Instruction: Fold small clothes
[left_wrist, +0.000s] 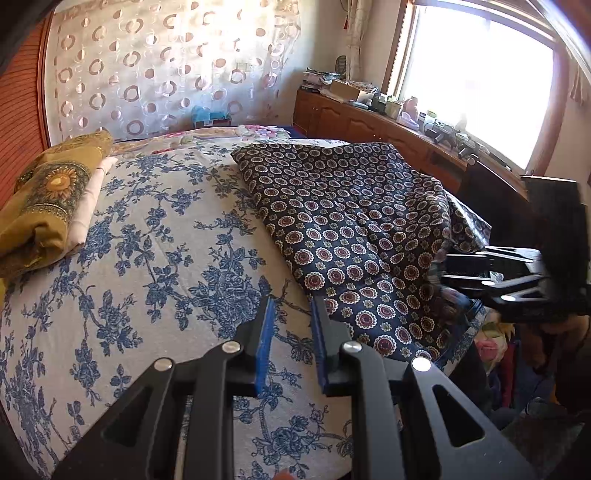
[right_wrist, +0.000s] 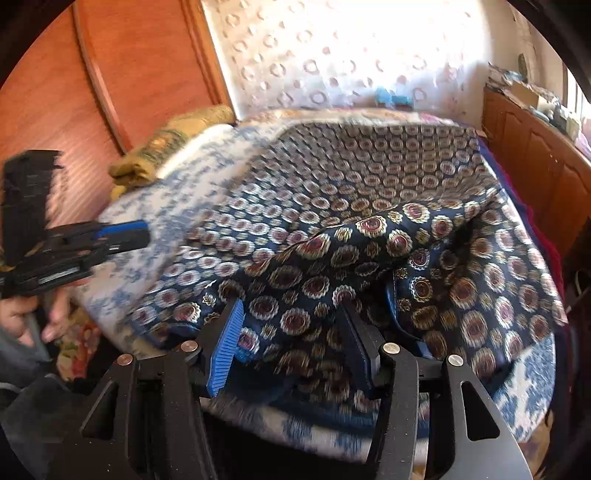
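Note:
A dark blue garment (left_wrist: 343, 221) with round flower medallions lies spread over the right half of the bed, with a raised fold (right_wrist: 369, 236) across its near part. My right gripper (right_wrist: 290, 306) is open just above the garment's near edge; cloth lies under and between its blue pads (right_wrist: 225, 350), which do not press on it. In the left wrist view the right gripper (left_wrist: 445, 269) reaches in from the right over the garment's edge. My left gripper (left_wrist: 293, 301) hovers over the floral sheet beside the garment, its jaws a narrow gap apart with nothing between them. The left gripper (right_wrist: 144, 232) also shows in the right wrist view.
The bed carries a white sheet with blue flowers (left_wrist: 147, 240). A folded yellow-brown cloth (left_wrist: 48, 206) rests at its far left. A wooden cabinet (left_wrist: 369, 122) with clutter runs under the window along the right. A person's hand (right_wrist: 22, 314) holds the left gripper's handle.

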